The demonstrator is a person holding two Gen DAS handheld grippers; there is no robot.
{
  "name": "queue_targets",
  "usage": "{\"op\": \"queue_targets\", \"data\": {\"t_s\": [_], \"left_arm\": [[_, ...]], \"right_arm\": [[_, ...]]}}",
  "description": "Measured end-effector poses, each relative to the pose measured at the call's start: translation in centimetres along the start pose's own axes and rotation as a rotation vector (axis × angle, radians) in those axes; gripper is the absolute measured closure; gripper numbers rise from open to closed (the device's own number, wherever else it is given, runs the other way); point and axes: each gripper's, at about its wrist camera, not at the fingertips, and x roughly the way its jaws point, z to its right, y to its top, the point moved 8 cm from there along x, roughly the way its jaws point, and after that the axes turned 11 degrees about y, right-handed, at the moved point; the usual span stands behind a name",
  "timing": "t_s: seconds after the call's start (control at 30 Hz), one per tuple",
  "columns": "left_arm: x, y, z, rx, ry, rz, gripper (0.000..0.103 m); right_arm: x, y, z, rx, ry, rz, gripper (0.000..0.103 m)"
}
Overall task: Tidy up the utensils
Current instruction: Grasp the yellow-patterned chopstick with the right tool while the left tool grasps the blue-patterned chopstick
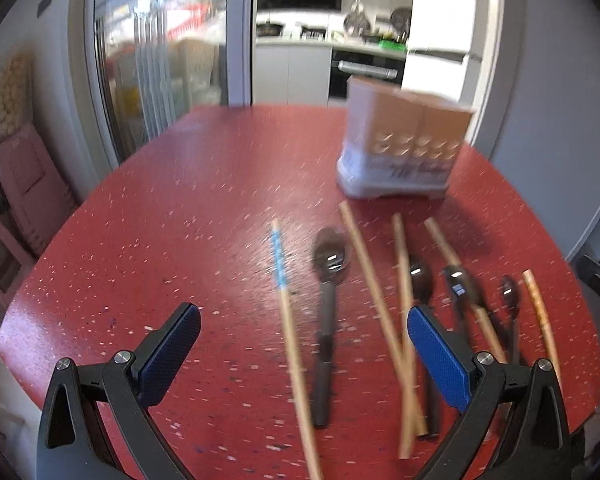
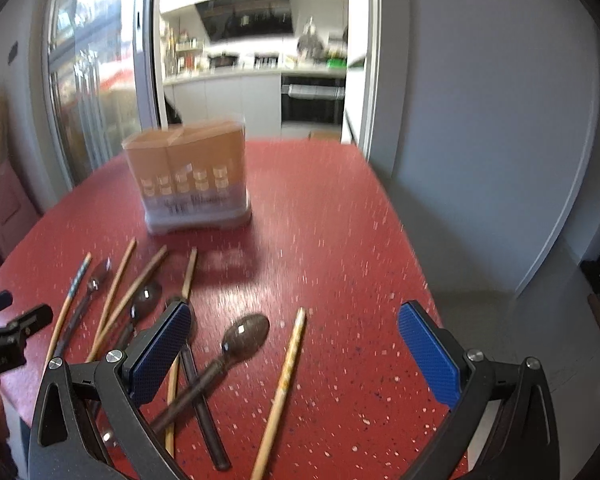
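Several wooden chopsticks and dark spoons lie scattered on a red speckled table (image 1: 180, 208). In the left wrist view my left gripper (image 1: 304, 344) is open above a blue-banded chopstick (image 1: 286, 312) and a dark spoon (image 1: 327, 312). A tan and white utensil holder (image 1: 400, 148) stands behind them. In the right wrist view my right gripper (image 2: 294, 348) is open above a spoon (image 2: 228, 356) and a chopstick (image 2: 284, 384). The holder (image 2: 190, 178) stands at the back left. Both views are blurred.
The left gripper's body (image 2: 8, 340) shows at the left edge of the right wrist view. The table edge (image 2: 420, 264) drops to a grey floor on the right. Pink stools (image 1: 16, 200) stand at the left. A kitchen lies behind a glass door.
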Motion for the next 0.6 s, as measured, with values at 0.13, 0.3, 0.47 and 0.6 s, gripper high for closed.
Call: {"op": "queue_targets", "data": {"t_s": [0.13, 0.3, 0.47, 0.6], "left_arm": [[2.4, 0.4, -1.2, 0.029, 0.038, -0.099, 0.000], [5.2, 0.4, -1.2, 0.062, 0.029, -0.191, 0.000], [7.4, 0.2, -0.9, 0.079, 0.006, -0.276, 0.000], [8.3, 0.6, -1.0, 0.048, -0.024, -0.323, 0.000]], "right_arm": [[2.3, -1.3, 1.2, 0.049, 0.030, -0.201, 0.000], [4.8, -4.0, 1.8, 0.079, 0.058, -0.427, 0.012], [6.4, -6.1, 2.2, 0.175, 0.089, -0.578, 0.034], [6.6, -6.2, 1.7, 0.141, 0.063, -0.609, 0.040]]}}
